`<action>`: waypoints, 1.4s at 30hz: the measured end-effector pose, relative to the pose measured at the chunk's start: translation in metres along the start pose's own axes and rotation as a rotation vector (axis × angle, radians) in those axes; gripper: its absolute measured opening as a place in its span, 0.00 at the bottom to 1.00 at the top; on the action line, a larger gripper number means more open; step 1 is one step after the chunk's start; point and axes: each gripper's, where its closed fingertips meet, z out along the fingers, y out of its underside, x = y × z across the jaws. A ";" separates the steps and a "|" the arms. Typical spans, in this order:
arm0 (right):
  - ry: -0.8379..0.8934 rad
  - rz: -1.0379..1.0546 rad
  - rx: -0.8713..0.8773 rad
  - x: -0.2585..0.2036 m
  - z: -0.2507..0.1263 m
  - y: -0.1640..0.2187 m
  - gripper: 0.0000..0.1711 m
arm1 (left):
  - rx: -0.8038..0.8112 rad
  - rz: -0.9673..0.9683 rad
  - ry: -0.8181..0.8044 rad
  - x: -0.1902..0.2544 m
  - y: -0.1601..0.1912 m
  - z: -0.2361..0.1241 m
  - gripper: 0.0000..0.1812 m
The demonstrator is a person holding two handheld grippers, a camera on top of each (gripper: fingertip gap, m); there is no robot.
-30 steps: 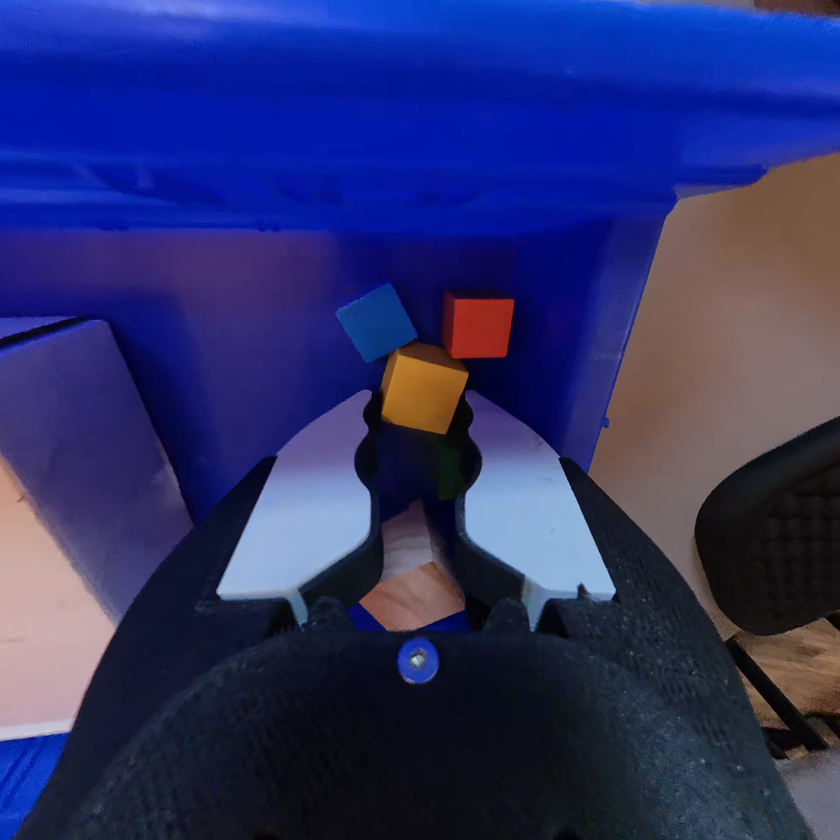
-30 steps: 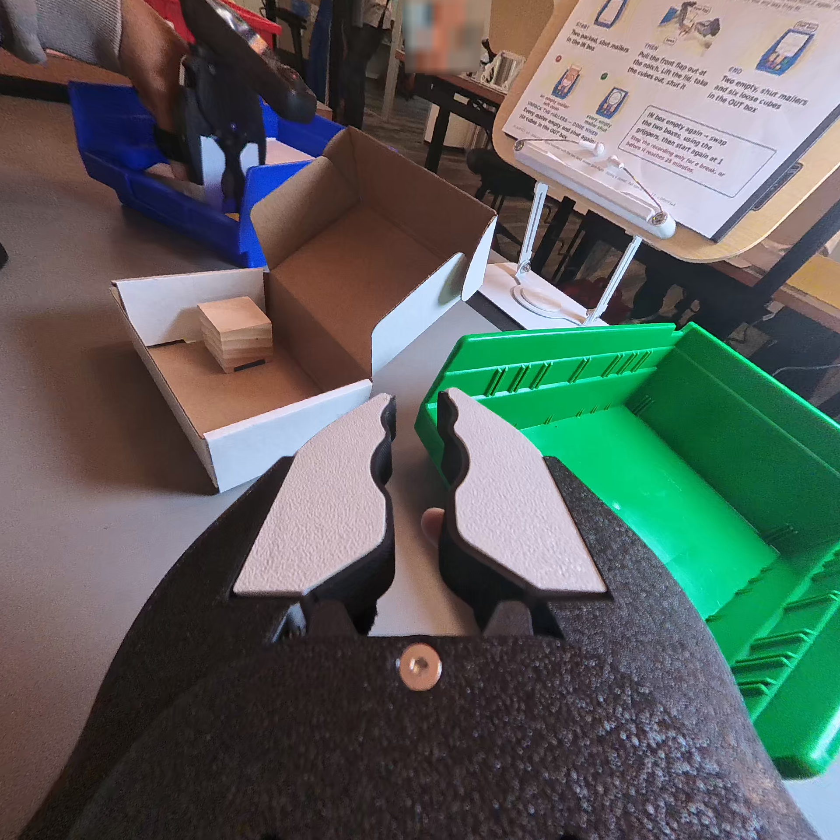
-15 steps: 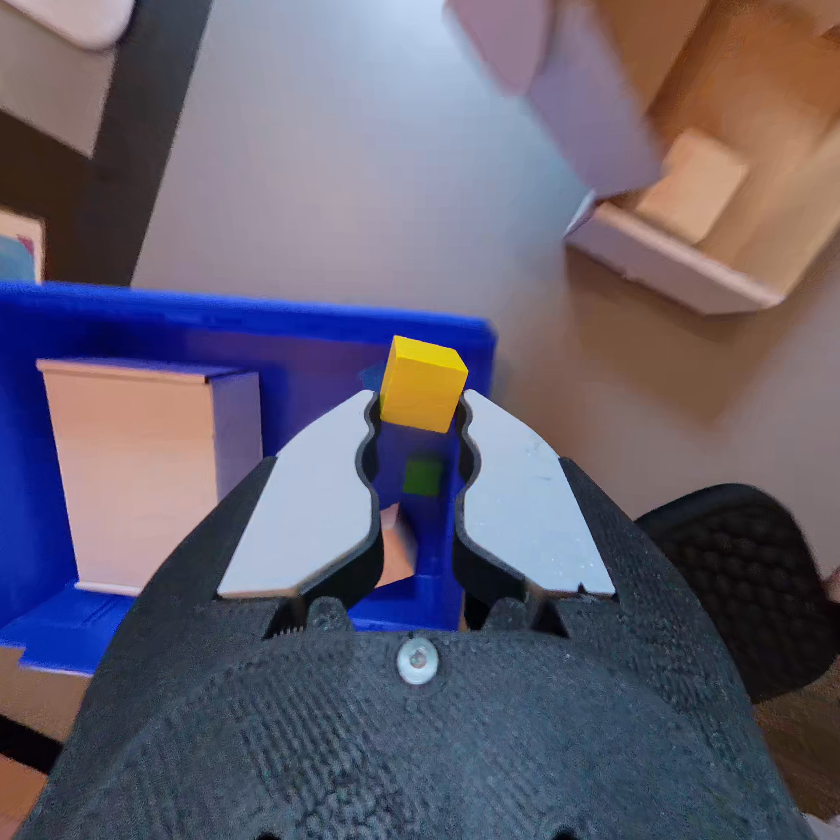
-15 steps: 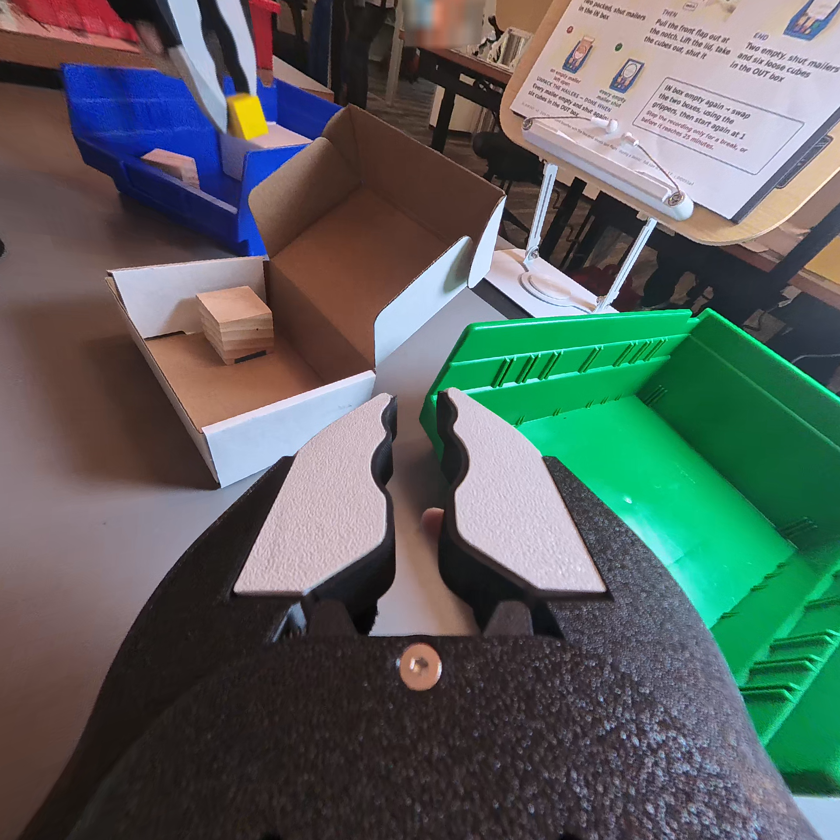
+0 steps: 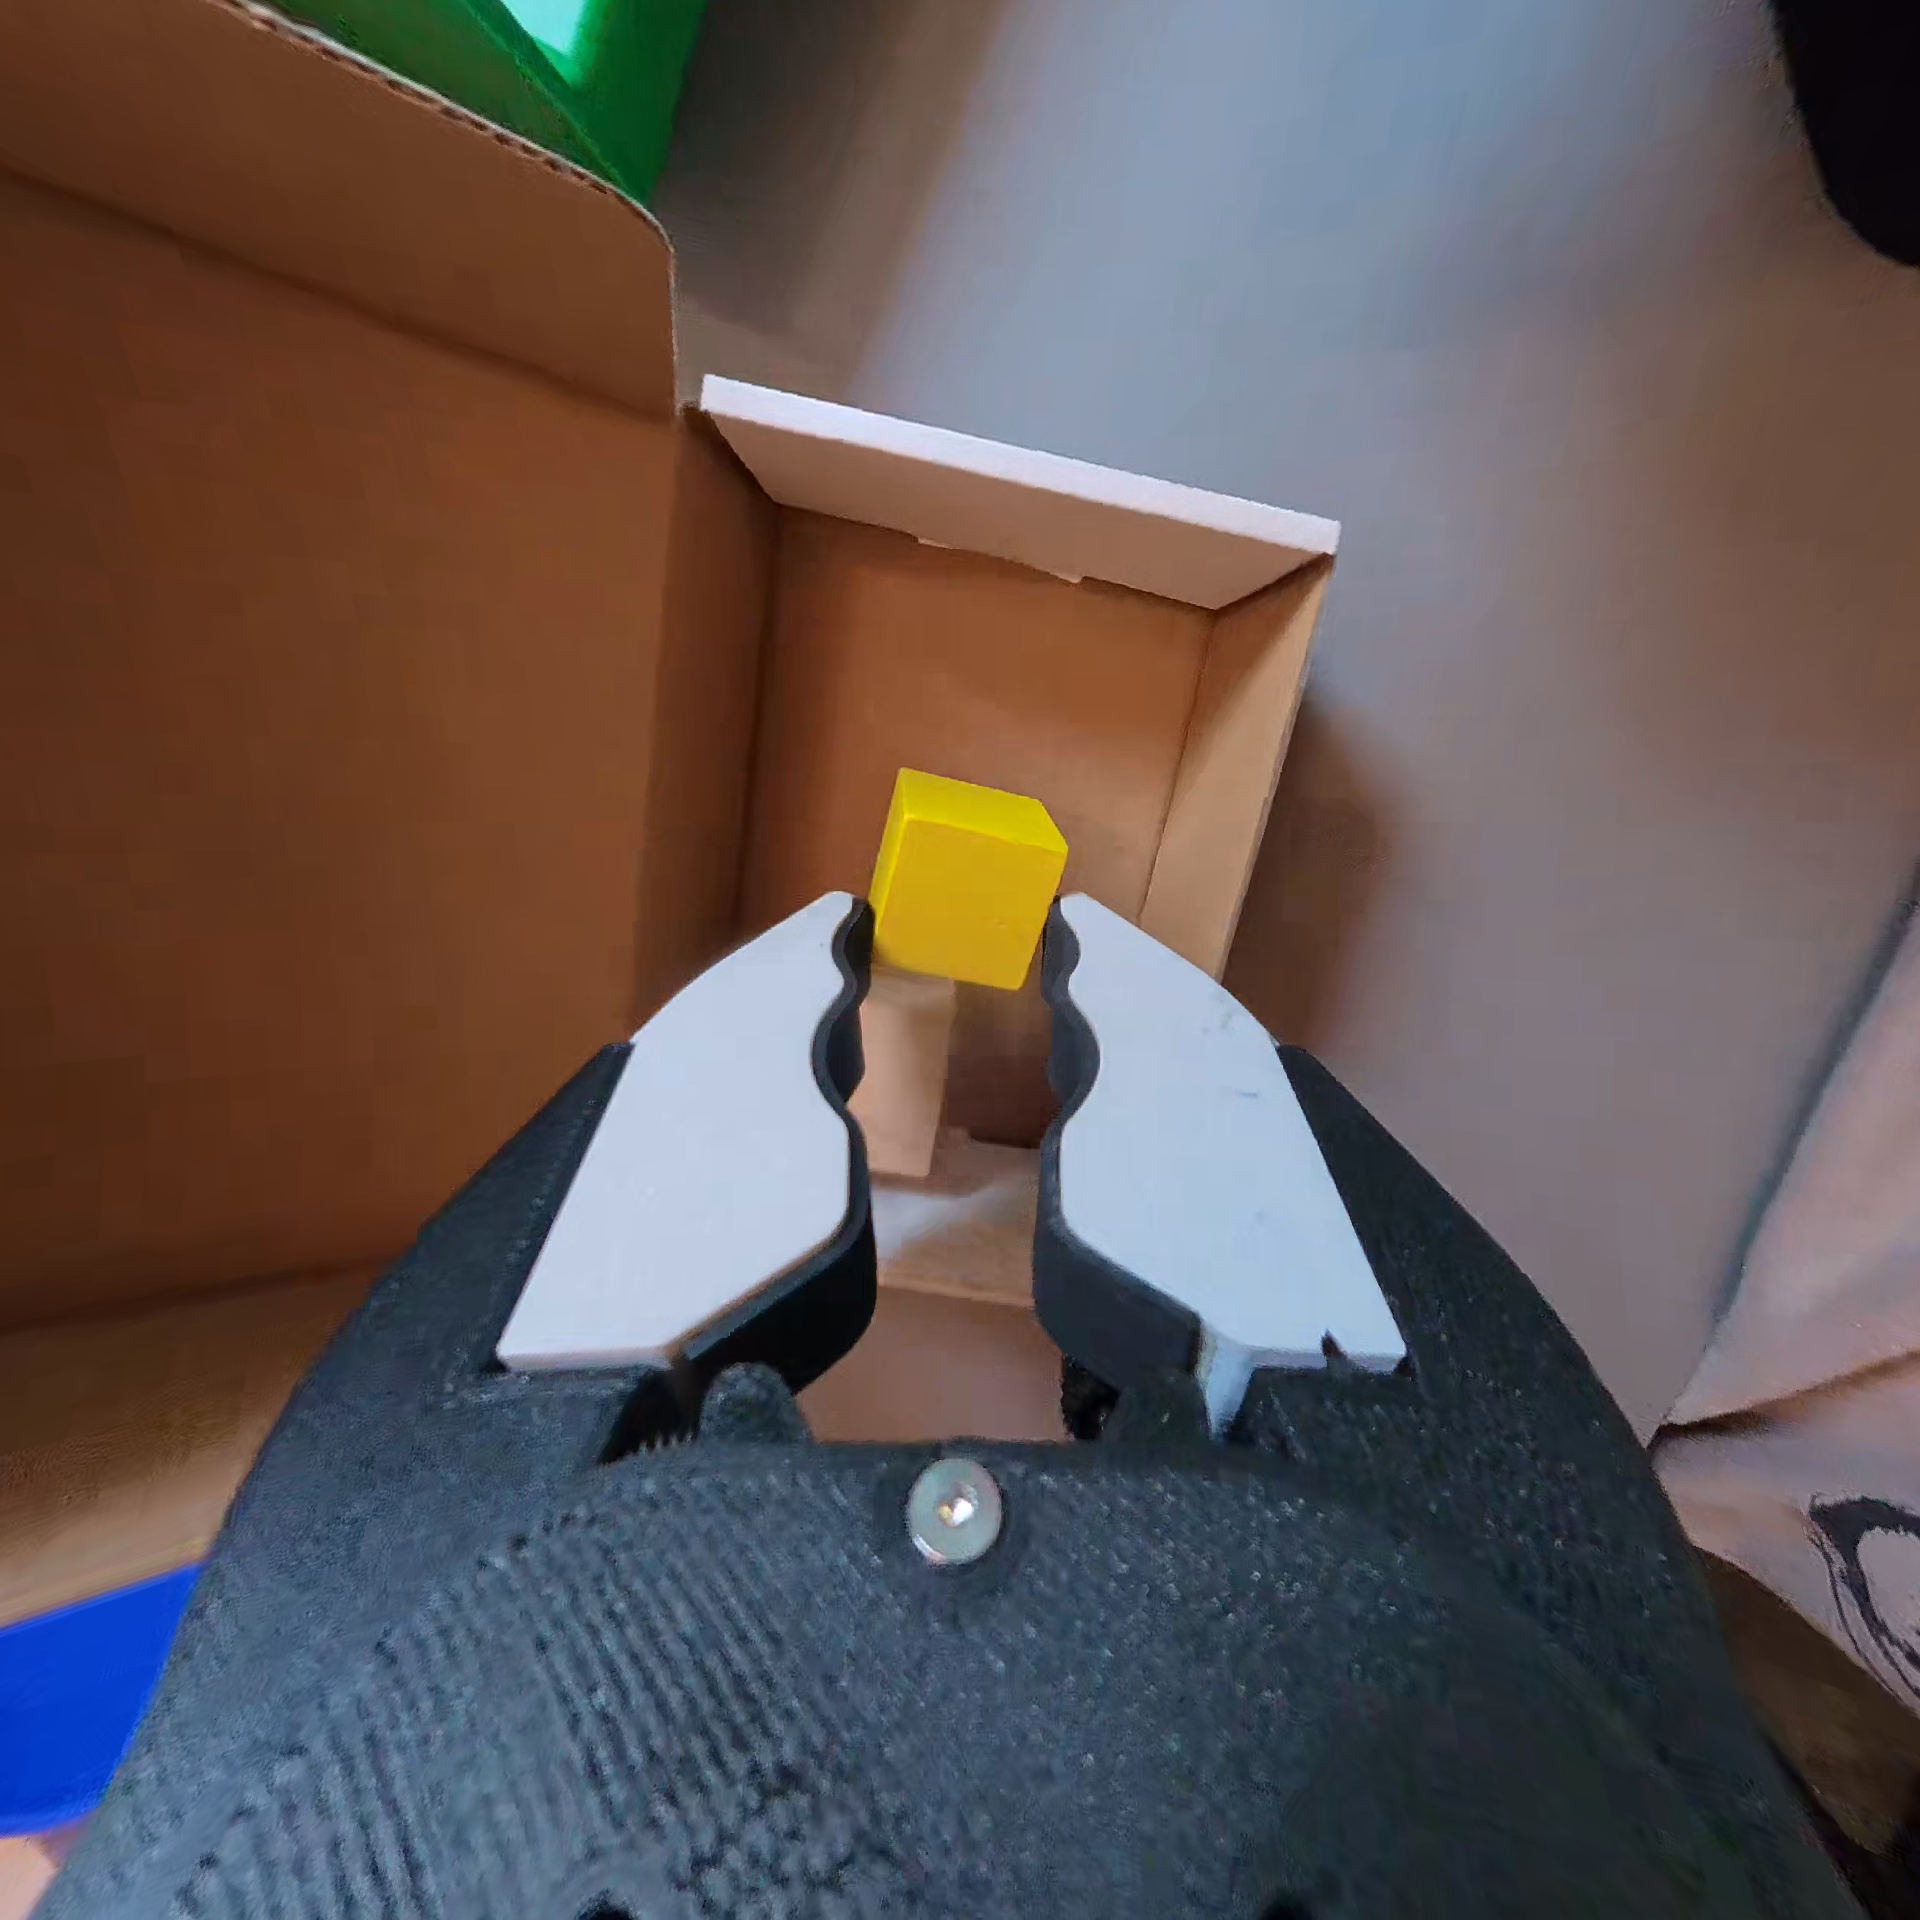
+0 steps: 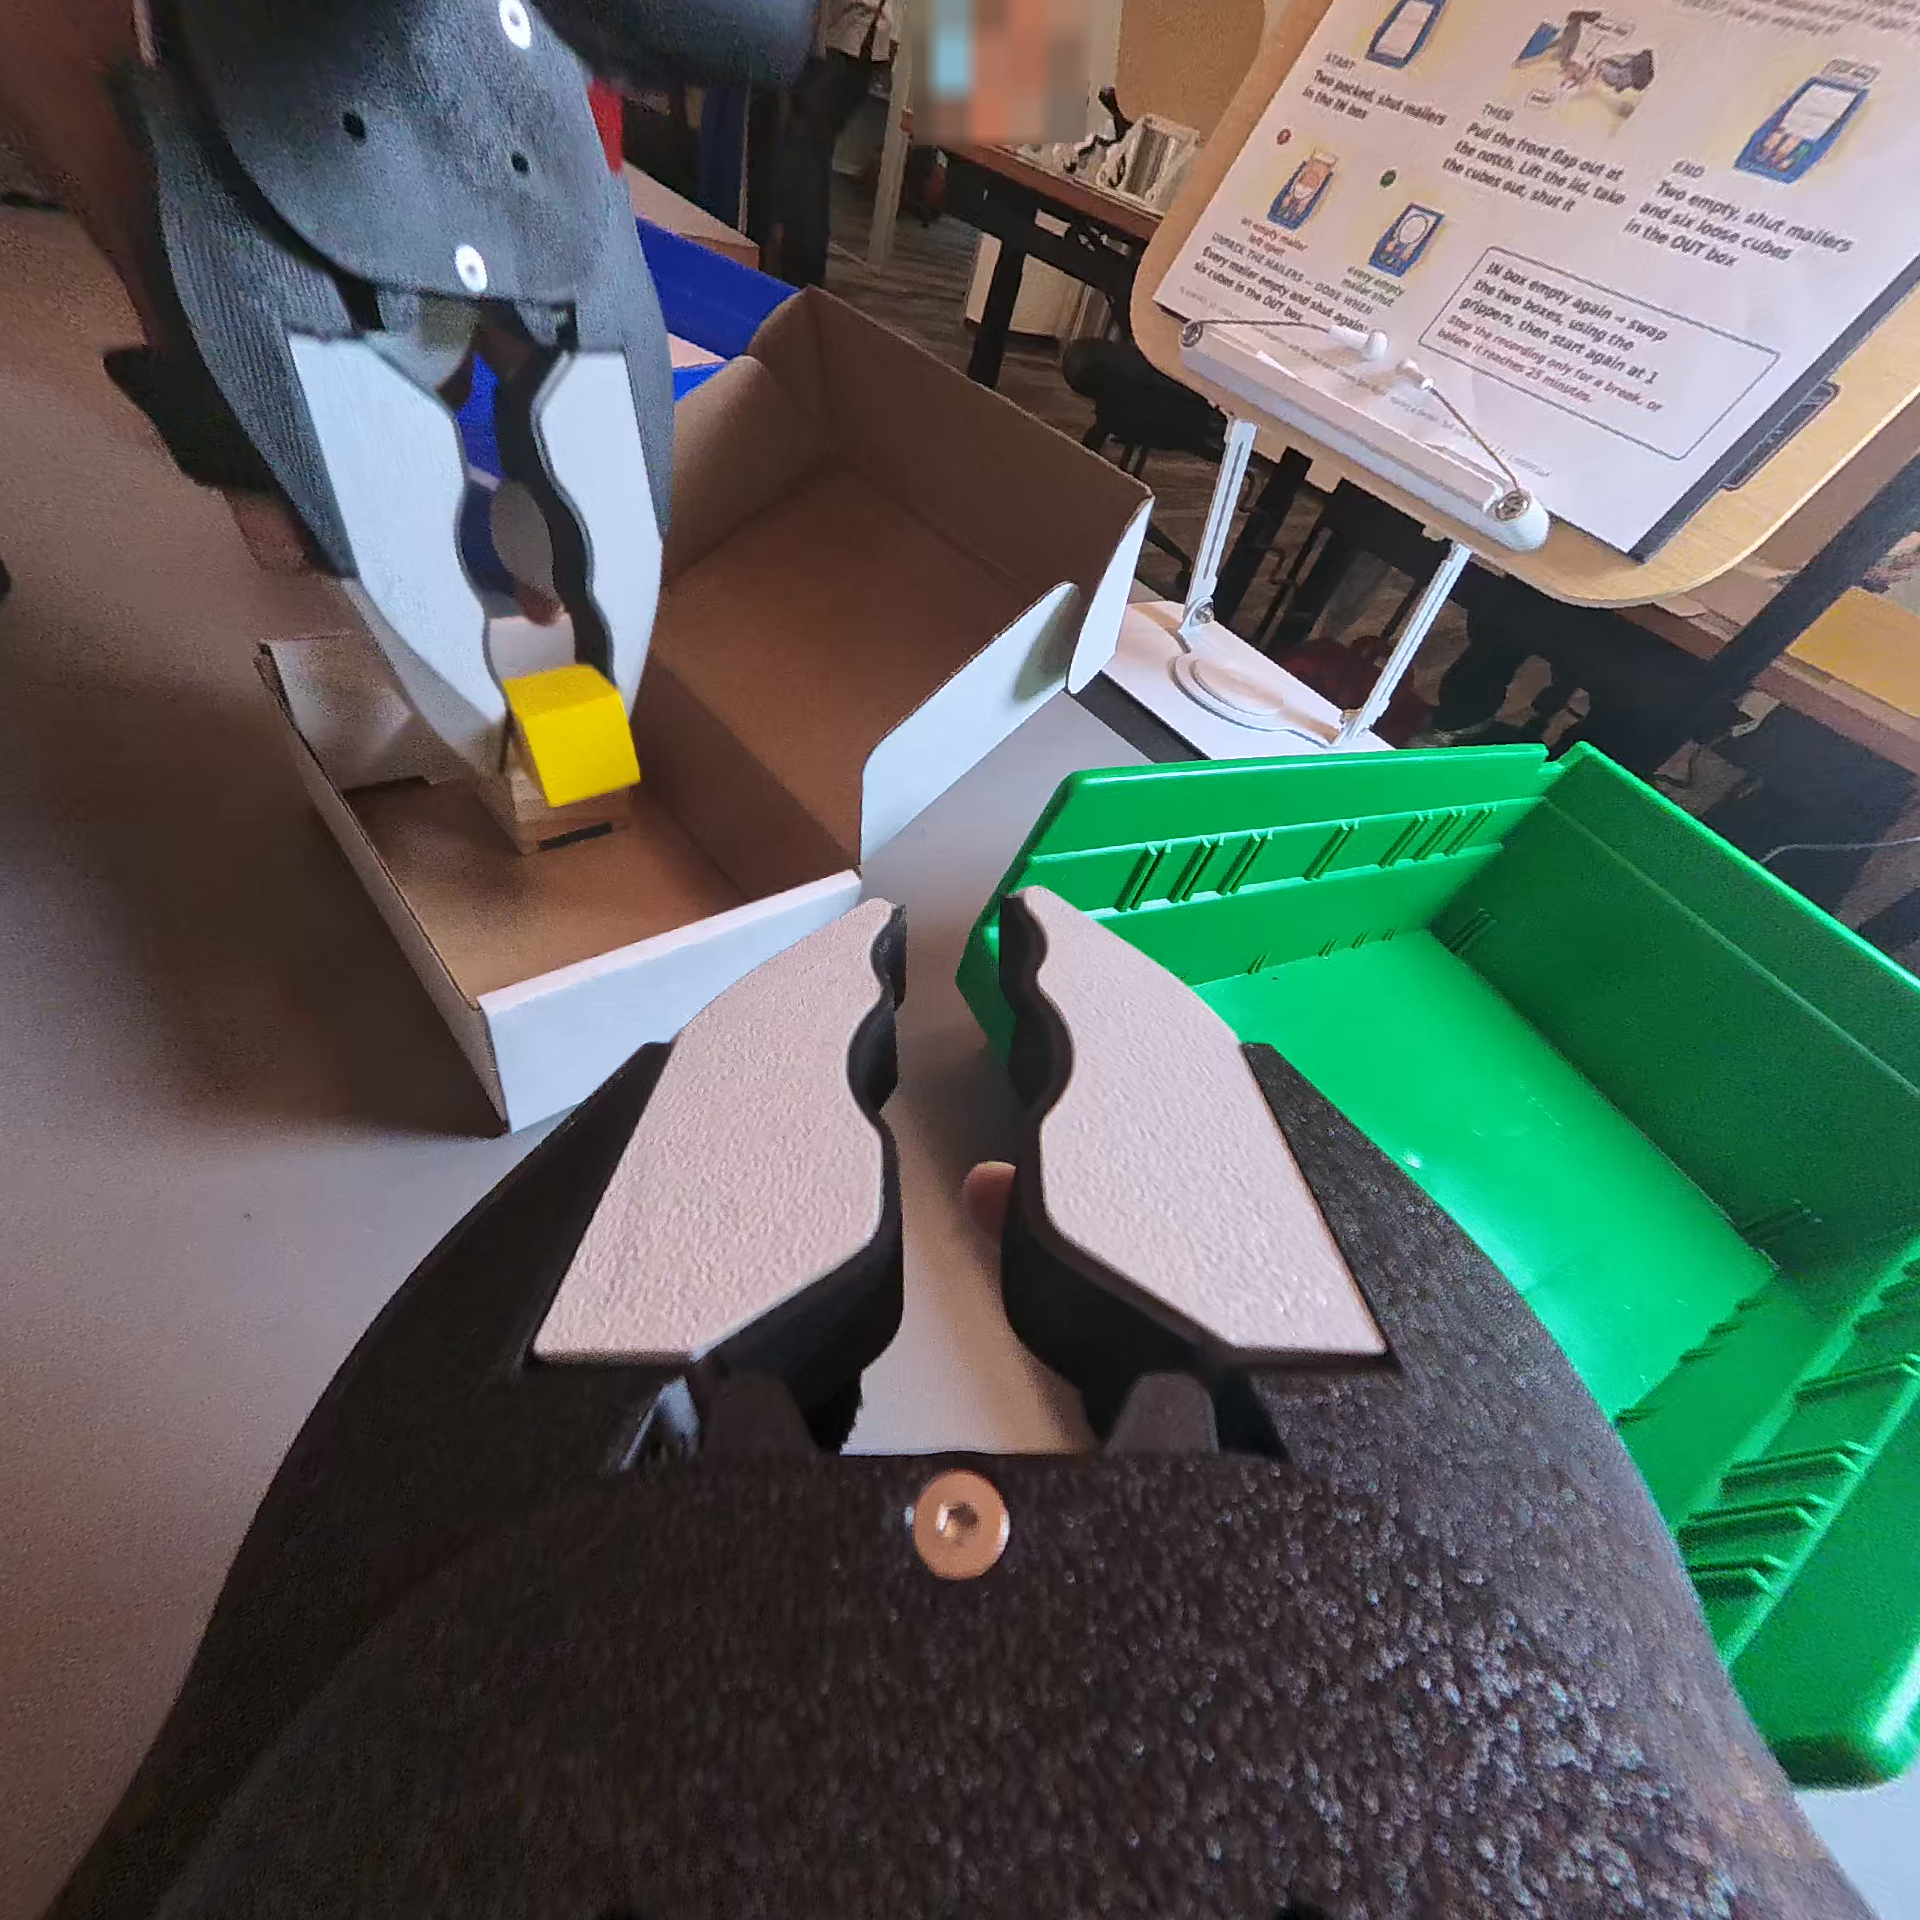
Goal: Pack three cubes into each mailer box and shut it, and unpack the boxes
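Note:
My left gripper is shut on a yellow cube and holds it inside the open mailer box, just above a plain wooden cube on the box floor. The right wrist view shows this from the side: the left gripper points down with the yellow cube over the wooden cube in the white mailer box. The box lid stands open. My right gripper is empty, its jaws a narrow gap apart, low over the table between the box and the green bin.
A green bin stands at the right, next to the mailer box. A blue bin lies behind the box. An instruction board on a white stand is at the back right. The table is grey. Spacing between my two grippers at the tips: around 15 cm.
My left gripper has lifted the yellow cube out of the blue bin and carried it over into the open mailer box. My right gripper has stayed almost still.

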 end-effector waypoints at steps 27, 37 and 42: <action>0.112 0.091 0.049 0.028 -0.009 -0.004 0.12 | 0.056 0.103 -0.172 -0.022 0.007 -0.025 0.23; 0.127 0.120 0.061 0.035 -0.010 -0.005 0.13 | 0.129 -0.235 -0.334 -0.118 0.105 -0.126 0.23; 0.129 0.134 0.055 0.035 -0.008 -0.004 0.13 | -0.041 -0.401 -0.227 -0.145 0.167 -0.070 0.26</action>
